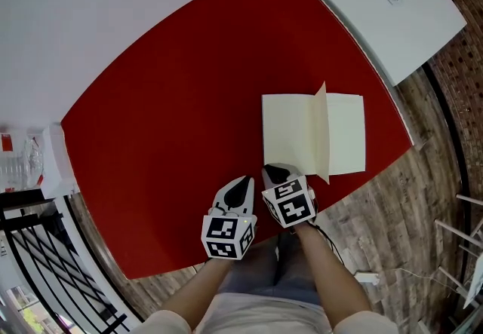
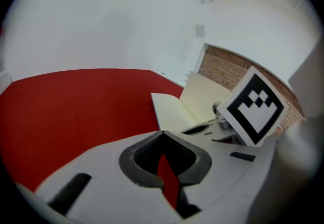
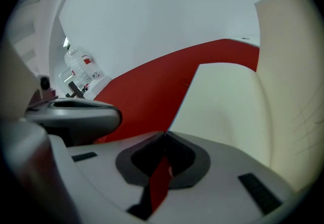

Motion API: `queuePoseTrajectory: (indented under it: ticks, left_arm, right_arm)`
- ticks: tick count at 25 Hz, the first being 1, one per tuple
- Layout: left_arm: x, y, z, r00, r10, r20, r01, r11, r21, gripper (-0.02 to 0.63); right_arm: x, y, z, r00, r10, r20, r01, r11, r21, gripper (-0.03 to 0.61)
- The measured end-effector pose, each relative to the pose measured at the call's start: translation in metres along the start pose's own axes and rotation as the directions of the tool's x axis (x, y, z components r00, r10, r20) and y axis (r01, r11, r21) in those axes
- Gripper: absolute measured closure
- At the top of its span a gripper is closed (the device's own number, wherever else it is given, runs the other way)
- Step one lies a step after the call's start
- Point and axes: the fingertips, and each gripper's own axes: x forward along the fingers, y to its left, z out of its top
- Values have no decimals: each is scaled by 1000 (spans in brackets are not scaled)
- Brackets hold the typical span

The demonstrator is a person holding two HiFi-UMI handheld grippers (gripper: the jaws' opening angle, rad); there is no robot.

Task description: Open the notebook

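A curved red tabletop [image 1: 173, 114] stood against a plain white wall [image 1: 113, 1]. Brown wood-plank flooring [image 1: 385, 212] reached a red-brick wall [image 1: 460, 76] and black metal railings [image 1: 45, 249].

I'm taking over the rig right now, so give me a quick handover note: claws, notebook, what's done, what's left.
Left claw: shut, empty, over the red table.
Right claw: shut, empty, by the near corner of the notebook.
The notebook lies open on the table, one leaf standing upright.
Done: it is open. Left: perhaps lay that leaf flat.
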Motion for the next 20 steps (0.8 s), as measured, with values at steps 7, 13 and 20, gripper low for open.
queuePoseTrajectory:
  ticks: [7,13,20]
  left_arm:
    - [64,-3,3,980,-134,-149,136,991,8,607]
    - [89,-12,-8,938,-199,-285,227,972,67,607]
    - [90,-14,-9,937,-177,-302,216,972,98,607]
  right_arm:
    - [-1,3,-2,999,36,5,-36,999,-22,568]
    - [-5,4,-3,998,70,-8,-70,997,-35,568]
    - [-56,-49,7,989,-84,124,71,992,109,569]
